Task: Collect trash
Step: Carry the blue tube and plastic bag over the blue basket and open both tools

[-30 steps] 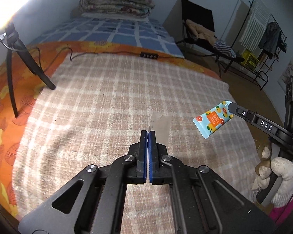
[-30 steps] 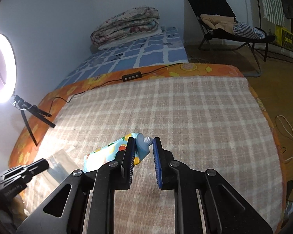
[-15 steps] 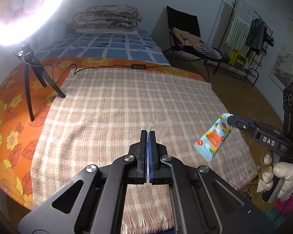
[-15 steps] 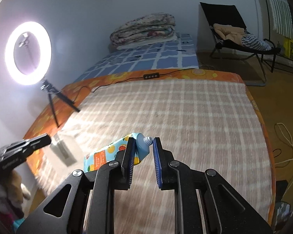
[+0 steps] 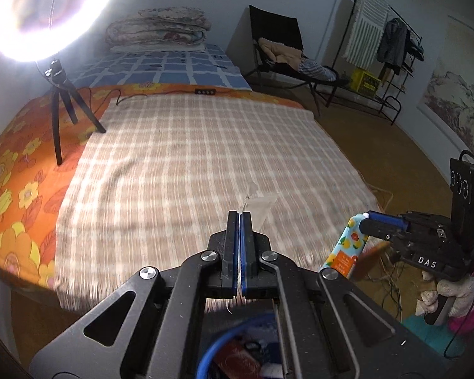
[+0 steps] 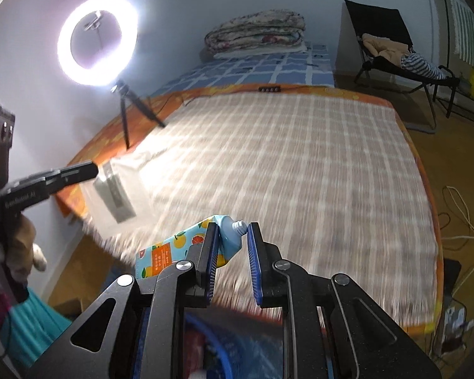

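Note:
My left gripper (image 5: pixel 239 216) is shut on a clear plastic wrapper (image 5: pixel 258 203) that sticks out past its tips; the wrapper also shows in the right wrist view (image 6: pixel 113 194), hanging under the left gripper (image 6: pixel 90 168). My right gripper (image 6: pixel 233 230) is shut on a blue tube with orange fruit print (image 6: pixel 177 248), gripped near its white cap; the tube shows in the left wrist view (image 5: pixel 344 251) held by the right gripper (image 5: pixel 368 218). Both grippers are off the near edge of the bed, above a blue-rimmed container (image 5: pixel 224 350) holding red trash.
A checked beige blanket (image 5: pixel 186 164) covers the bed over an orange flowered sheet (image 5: pixel 15 170). A lit ring light on a tripod (image 5: pixel 57 94) stands at the bed's left. A black chair (image 5: pixel 284 53) and clothes rack (image 5: pixel 385 50) stand at the far right. Cables (image 6: pixel 458 208) lie on the floor.
Both grippers have pulled back and up from the blanket to beyond the bed's near edge, each still holding its item. A blue-rimmed container has come into view below them.

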Motion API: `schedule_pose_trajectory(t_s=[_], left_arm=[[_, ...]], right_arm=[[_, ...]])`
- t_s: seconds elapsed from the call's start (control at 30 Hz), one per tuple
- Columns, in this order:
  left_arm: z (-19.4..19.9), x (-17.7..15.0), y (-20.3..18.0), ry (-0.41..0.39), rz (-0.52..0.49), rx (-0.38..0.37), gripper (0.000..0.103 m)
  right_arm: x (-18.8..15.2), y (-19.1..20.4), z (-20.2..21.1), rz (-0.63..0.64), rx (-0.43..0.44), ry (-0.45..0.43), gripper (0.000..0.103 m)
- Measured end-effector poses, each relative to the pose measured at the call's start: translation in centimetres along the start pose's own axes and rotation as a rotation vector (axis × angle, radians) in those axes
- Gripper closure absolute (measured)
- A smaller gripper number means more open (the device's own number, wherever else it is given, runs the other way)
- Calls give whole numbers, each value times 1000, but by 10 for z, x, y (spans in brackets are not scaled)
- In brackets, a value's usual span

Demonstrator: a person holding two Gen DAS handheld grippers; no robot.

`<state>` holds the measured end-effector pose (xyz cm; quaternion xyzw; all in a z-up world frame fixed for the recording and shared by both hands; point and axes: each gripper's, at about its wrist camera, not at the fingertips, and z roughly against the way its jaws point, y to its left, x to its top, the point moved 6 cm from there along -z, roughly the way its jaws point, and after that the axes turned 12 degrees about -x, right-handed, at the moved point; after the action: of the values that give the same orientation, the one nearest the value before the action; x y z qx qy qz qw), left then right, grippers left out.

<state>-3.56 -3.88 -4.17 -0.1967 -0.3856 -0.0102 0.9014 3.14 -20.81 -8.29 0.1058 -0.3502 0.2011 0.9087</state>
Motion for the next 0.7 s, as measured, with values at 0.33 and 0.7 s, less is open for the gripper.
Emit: schedule_pose_trajectory(t_s=[0.33,0.7], left_arm=[[4,-72,-11,107,19,-14,103],[-10,-135,-14,222,32,-24,103]], right_arm=[[-80,24,11,105,-4,89,87],[-151,57,-8,195,24,213,87]])
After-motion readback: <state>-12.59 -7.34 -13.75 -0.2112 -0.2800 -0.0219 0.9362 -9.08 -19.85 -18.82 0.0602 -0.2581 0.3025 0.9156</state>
